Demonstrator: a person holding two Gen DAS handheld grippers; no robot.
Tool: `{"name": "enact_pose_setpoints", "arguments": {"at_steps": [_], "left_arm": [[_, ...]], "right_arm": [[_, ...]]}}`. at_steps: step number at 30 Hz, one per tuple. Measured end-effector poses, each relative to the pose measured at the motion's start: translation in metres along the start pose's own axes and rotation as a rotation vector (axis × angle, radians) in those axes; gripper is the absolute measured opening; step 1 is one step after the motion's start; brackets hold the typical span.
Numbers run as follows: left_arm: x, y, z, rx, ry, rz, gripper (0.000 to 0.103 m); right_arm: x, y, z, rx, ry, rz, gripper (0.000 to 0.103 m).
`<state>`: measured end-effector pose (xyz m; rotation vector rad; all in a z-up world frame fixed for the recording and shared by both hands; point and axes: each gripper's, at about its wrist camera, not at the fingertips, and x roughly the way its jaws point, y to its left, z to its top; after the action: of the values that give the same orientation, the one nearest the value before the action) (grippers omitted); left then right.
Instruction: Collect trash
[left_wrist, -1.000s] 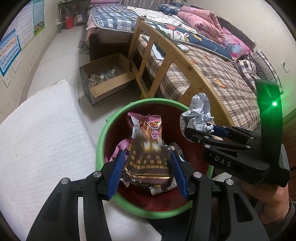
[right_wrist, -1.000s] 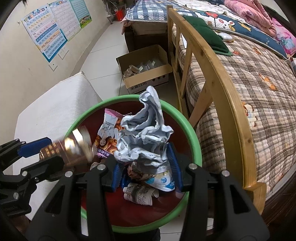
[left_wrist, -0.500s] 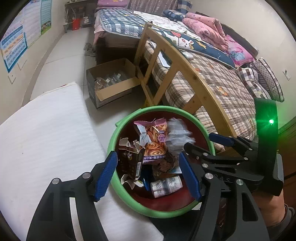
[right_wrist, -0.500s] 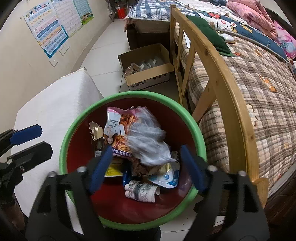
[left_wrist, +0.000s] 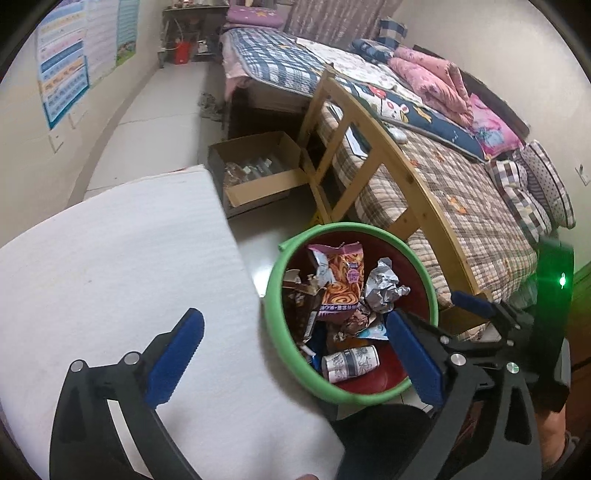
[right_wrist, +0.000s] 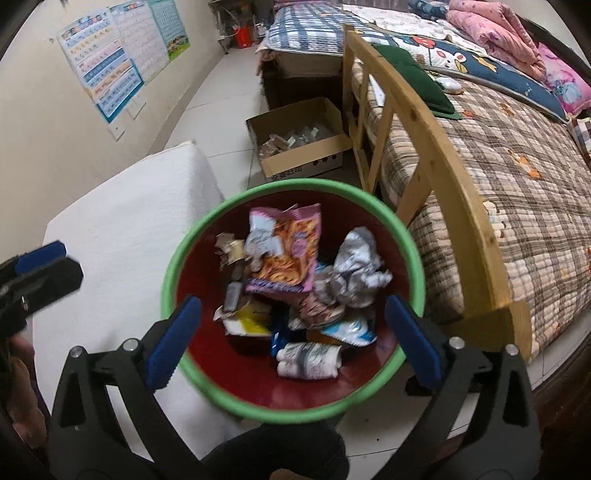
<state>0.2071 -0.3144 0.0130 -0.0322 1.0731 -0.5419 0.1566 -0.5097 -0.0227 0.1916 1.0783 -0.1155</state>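
Observation:
A bin with a green rim (left_wrist: 275, 295) (right_wrist: 170, 280) and a red inside stands on the floor below both grippers. In it lie a crumpled silver-white paper (left_wrist: 384, 286) (right_wrist: 356, 273), a pink-orange snack packet (left_wrist: 341, 280) (right_wrist: 284, 251), a brown wrapper (left_wrist: 303, 302) (right_wrist: 232, 254) and a rolled paper cup (left_wrist: 351, 363) (right_wrist: 310, 360). My left gripper (left_wrist: 295, 356) hangs over the bin's left rim, its jaws opening with nothing between them. My right gripper (right_wrist: 293, 345) hangs above the bin's near side, its jaws also opening and empty.
A white padded surface (left_wrist: 110, 277) (right_wrist: 122, 229) lies left of the bin. A wooden bed footboard (left_wrist: 388, 158) (right_wrist: 424, 147) and a plaid quilt rise on the right. An open cardboard box (left_wrist: 258, 177) (right_wrist: 299, 147) sits on the floor beyond the bin.
Both grippers went from shut to wide open. The brown wrapper left the left jaws and the crumpled paper left the right jaws; both now lie in the bin. Both grippers rose, the left shifting leftward.

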Motion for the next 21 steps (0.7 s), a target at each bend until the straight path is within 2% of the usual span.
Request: {"name": "enact_pose_setpoints", "arguments": {"at_steps": [4,9,11,14,17,21], "left_arm": [[-0.026,0.015,-0.011,-0.003,-0.031,0.022,0.095],[-0.056,0.04,-0.031,-0.024,-0.057,0.093,0.095],[-0.073,0.055,-0.044,-0.046,-0.083,0.14,0.095],[-0.092,0.075,-0.061,-0.078,-0.097,0.148,0.095],[-0.119,0.094,-0.086,-0.077,-0.154,0.232,0.095],[-0.151,0.109,-0.11,-0.087,-0.224,0.291,0.095]], "right_arm": [[-0.018,0.03,-0.012,-0.054,-0.022,-0.004,0.098],[-0.041,0.073,-0.026,-0.118,-0.061,-0.008,0.098],[-0.05,0.091,-0.032,-0.129,-0.075,0.017,0.098],[-0.061,0.117,-0.04,-0.135,-0.097,0.053,0.098],[-0.073,0.146,-0.047,-0.158,-0.129,0.067,0.098],[-0.089,0.179,-0.06,-0.197,-0.189,0.067,0.098]]}}
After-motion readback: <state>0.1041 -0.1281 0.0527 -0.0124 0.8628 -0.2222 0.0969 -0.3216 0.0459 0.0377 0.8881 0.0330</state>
